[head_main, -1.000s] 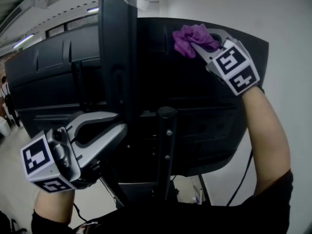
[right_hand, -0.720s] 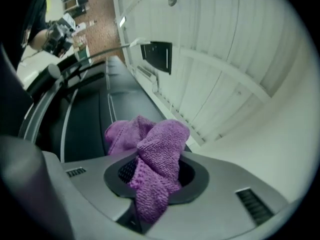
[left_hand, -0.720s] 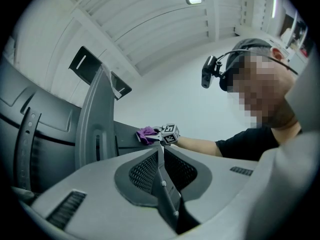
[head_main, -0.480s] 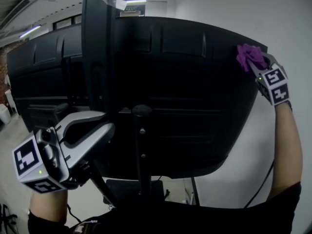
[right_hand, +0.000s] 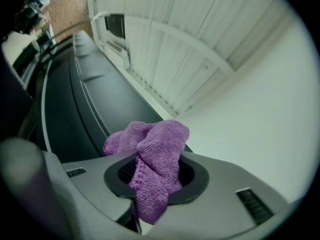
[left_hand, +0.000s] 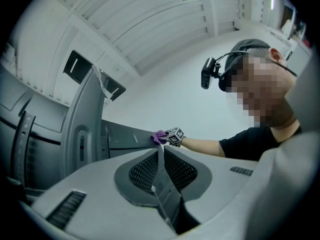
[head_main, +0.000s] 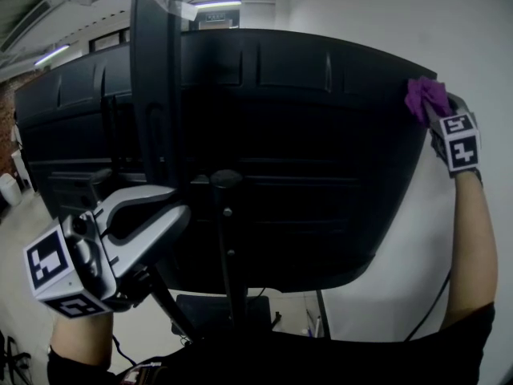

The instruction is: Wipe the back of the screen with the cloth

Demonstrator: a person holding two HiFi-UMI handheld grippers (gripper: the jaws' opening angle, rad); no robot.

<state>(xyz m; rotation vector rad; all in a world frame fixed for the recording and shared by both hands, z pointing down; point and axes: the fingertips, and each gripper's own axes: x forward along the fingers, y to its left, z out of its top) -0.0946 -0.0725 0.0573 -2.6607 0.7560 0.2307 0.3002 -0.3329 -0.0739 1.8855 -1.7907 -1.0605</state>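
The black back of the screen (head_main: 304, 135) fills the head view. A purple cloth (head_main: 425, 97) is pressed against its upper right corner, and my right gripper (head_main: 437, 112) is shut on it. The right gripper view shows the cloth (right_hand: 155, 159) bunched between the jaws, with the dark screen edge (right_hand: 75, 109) running away to the left. My left gripper (head_main: 180, 208) hangs low at the left, below the screen, its jaws shut with nothing in them. From the left gripper view (left_hand: 159, 153) the distant cloth (left_hand: 160, 136) shows on the screen's rim.
A tall dark support column (head_main: 156, 95) rises in front of the screen at the left. A thin stand post (head_main: 224, 239) runs down the middle. A black cable (head_main: 425, 311) hangs beside my right arm. A white wall (head_main: 481, 38) lies to the right.
The right gripper has carried the cloth rightward along the top of the screen, from near the middle to the upper right corner. The left gripper has barely moved.
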